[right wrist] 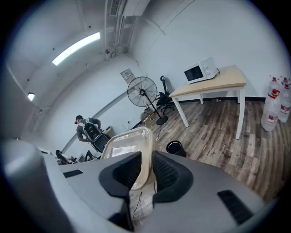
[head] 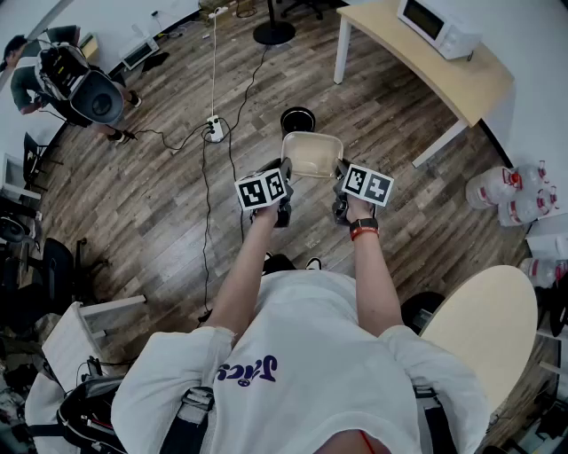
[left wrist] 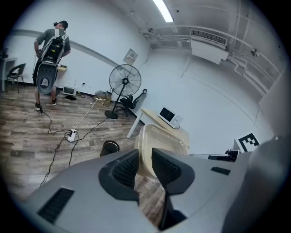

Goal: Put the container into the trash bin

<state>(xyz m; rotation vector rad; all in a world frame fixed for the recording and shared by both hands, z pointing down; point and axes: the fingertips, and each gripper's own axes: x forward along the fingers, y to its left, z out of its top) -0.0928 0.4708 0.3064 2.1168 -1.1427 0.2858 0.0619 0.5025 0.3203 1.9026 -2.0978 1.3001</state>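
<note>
container (head: pixel 311 152) is up in the air between both tools, over the wood floor (head: pixel 160 204), open side up. beige translucent tub with rounded corners. only its bare bottom shows inside, no contents i can make out.

left tool (left wrist: pixel 144 168): jaws clamped on the container's left rim, wall pinched between the ribbed pads. right tool (right wrist: pixel 146 170): same thing on the right rim, pads pressing the wall from both sides. both tools tilt down a bit. the person's forearms reach straight out from the white shirt (head: pixel 302 372).

trash bin (head: pixel 297 119): small, black and round, standing on the floor just beyond the container's far edge in the head view. its inside is dark, can't tell what's in it. container is not in it yet.

rest of the room:
- light wood worktop (head: pixel 461 80) far right, with a white microwave (head: pixel 439 27) on it
- clear water bottles (head: pixel 515 191) on the floor at right
- power strip (head: pixel 214 129) with cables left of the bin
- standing fan (left wrist: pixel 125 82) by the far wall
- another person (head: pixel 53 75) with gear, far left
</note>
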